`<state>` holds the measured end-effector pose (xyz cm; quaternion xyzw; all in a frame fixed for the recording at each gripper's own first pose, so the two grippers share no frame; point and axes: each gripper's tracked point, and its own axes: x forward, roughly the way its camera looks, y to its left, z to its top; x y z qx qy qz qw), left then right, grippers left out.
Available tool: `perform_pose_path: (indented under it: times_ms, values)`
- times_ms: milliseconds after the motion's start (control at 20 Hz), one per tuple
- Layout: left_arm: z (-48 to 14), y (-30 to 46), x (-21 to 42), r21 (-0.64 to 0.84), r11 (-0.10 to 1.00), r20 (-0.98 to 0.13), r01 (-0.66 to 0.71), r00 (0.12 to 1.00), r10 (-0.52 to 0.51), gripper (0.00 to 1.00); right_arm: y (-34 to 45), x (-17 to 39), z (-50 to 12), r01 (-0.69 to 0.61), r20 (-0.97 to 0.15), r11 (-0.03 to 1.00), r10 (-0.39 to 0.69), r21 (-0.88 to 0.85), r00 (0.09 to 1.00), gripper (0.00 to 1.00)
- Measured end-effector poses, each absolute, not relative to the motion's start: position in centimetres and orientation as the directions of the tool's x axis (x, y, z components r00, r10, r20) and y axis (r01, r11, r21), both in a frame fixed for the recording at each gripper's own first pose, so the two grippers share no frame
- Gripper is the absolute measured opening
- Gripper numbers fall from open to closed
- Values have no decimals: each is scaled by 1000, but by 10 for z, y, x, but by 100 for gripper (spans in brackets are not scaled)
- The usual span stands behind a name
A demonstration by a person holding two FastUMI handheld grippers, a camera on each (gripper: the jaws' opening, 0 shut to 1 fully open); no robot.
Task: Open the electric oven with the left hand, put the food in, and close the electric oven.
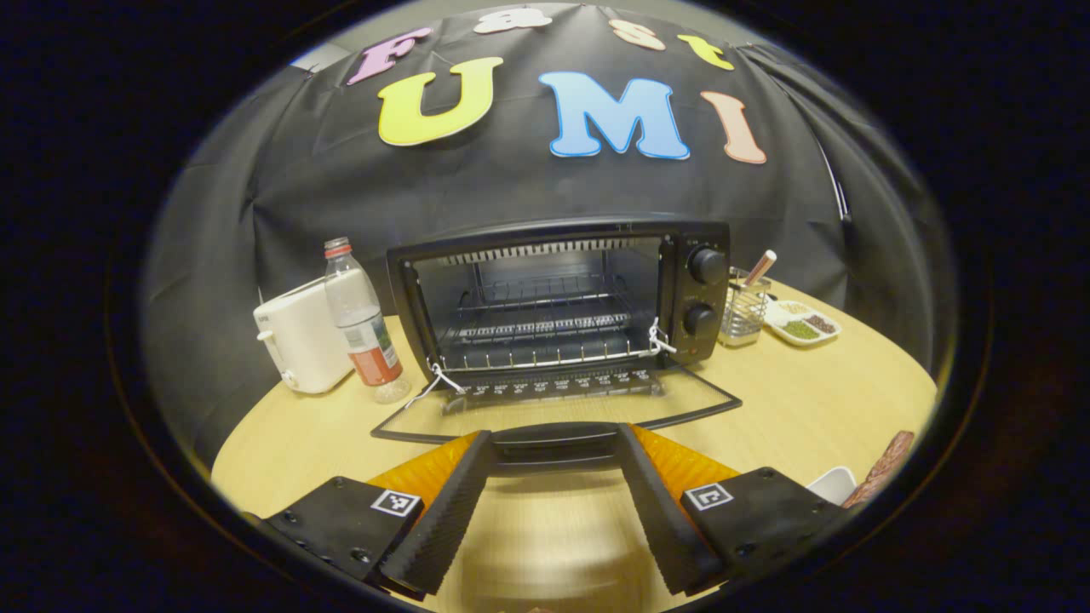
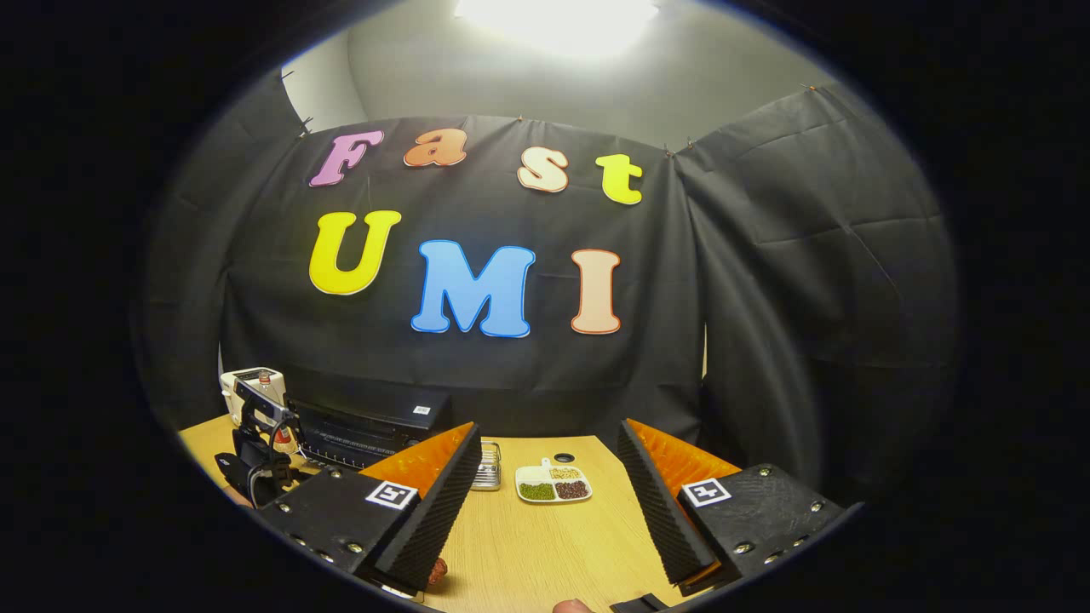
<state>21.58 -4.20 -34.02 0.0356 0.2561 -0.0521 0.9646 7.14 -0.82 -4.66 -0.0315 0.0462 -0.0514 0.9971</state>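
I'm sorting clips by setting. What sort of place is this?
Likely a staged kitchen corner in a recording booth: a toaster oven with its door down, a water bottle and a seasoning dish on a wooden table, backed by black cloth.

Matt black metal oven point(image 1: 562, 306); smooth pale wood table point(image 1: 817, 409); wire rack point(image 1: 545, 328).

A white toaster point(image 1: 298, 345), plastic bottle point(image 1: 362, 328), wire basket point(image 1: 742, 317) and compartment dish point(image 1: 802, 323).

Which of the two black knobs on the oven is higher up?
The upper black round knob, near the top right corner of the black electric oven. The lower black knob sits directly beneath it, just above the small red light.
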Motion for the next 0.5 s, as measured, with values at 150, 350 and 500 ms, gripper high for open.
perform_pose_path:
  times_ms: [150, 350, 500]
  values:
    - [-356, -40, 205, 46, 993, -532, 111, 844, -70, 100, -8, 71, -50, 90, -102, 994, -96, -63, 990, 98]
    - [-344, -38, 195, 44, 994, -517, 97, 854, -60, 100, -6, 69, -55, 64, -118, 996, -71, -57, 990, 98]
    - [-308, -34, 193, 37, 996, -458, 78, 887, -53, 97, 3, 72, -62, 22, -137, 1000, -24, -22, 990, 97]
